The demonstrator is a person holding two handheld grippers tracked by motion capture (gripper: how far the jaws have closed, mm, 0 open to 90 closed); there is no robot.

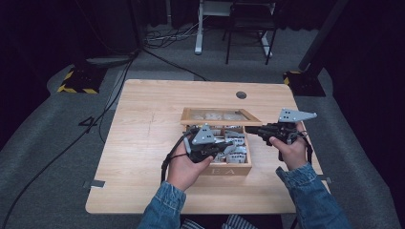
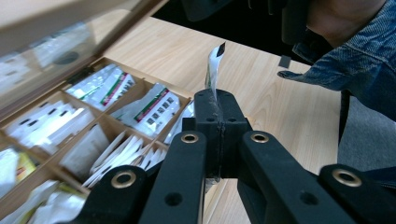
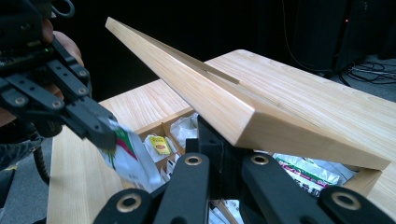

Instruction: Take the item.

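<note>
We clamp the light, limp white foil tea sachet (image 2: 214, 70) by its edge in the left tool (image 2: 215, 100); the closed right tool (image 3: 219, 140) props the hinged wooden lid (image 3: 210, 98) at twelve o'clock.

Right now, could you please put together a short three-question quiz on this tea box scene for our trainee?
1. True or false: the left claw is shut on a tea sachet.
2. What does the right claw prop up? A) the box lid B) a mug C) a cable
3. Fill in: the wooden box is split into ____ that hold sachets.

Key: 1 true: the sachet stands pinched edge-on between the closed jaws, lifted above the box. 2 A: the closed jaws sit under the front edge of the lid, which slants open over the box. 3 compartments.
</note>
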